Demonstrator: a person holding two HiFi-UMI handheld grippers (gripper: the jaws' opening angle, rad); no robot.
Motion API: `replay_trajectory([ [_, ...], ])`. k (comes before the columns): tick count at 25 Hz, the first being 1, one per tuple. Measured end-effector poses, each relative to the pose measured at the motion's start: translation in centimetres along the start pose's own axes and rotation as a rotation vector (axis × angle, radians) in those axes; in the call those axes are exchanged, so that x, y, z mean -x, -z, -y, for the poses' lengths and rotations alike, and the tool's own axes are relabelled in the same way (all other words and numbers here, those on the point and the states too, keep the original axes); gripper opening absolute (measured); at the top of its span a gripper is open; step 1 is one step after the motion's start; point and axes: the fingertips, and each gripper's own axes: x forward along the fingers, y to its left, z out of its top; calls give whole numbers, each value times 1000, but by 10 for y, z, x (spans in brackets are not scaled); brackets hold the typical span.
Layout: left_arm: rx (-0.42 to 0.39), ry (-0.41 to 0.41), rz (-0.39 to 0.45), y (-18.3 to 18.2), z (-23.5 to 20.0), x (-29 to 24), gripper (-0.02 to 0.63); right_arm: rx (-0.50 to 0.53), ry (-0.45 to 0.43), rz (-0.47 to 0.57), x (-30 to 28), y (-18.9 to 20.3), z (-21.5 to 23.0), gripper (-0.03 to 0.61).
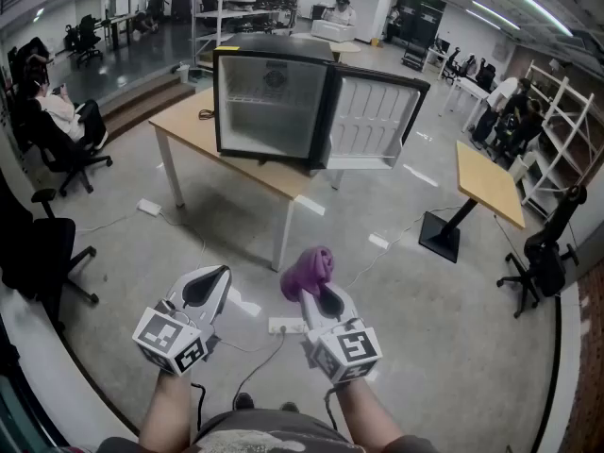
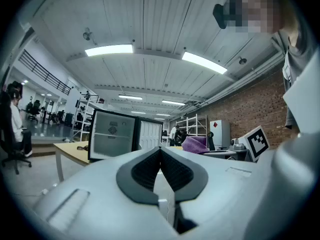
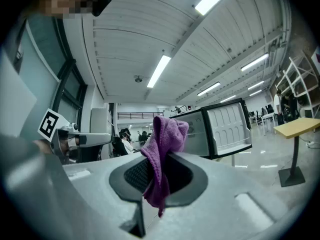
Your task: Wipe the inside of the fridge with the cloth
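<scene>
Where the cloth is: the purple cloth [image 3: 162,149] is pinched in the right gripper [image 1: 319,295], well short of the fridge [image 1: 274,97]. It bunches above the jaws and a tail hangs below them.
Right gripper: its jaws are closed on the cloth and it points toward the fridge from well away.
Left gripper [image 1: 209,286]: its jaws are pressed together with nothing between them. It is as far from the fridge as the right one.
Fridge: it stands on a table [image 1: 189,125], across open floor from the person.
Door [image 1: 373,121]: it is swung wide open at the fridge's right side, so the inside is exposed.
Inside: it is white with one shelf showing, and it looks empty. Any dirt is too far off to make out.
Done: the cloth is in grip and the door is open, so the way into the fridge is clear.
Left: the walk up to the fridge and, by my judgement, all of the wiping of walls, shelf and bottom. The cloth is nowhere near the fridge's inside.
Stage: this looks like the approach, with the wiping itself not yet begun.
</scene>
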Motion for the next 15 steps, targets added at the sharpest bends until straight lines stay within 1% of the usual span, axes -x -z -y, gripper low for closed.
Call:
replay_trajectory([
  [2,1,5,6,0,-1,1,18,0,17,-2,-2,-5,-3,38],
  [9,1,10,21,-5,-12,5,18,23,24,-5,-7,-10,-17,38],
  [12,1,7,23,-6,-20,9,18,26,19,-6,-12,-6,-22,38],
  [15,6,3,21,-4,-30,15,18,27,42,-7,-19,-5,-28,38],
])
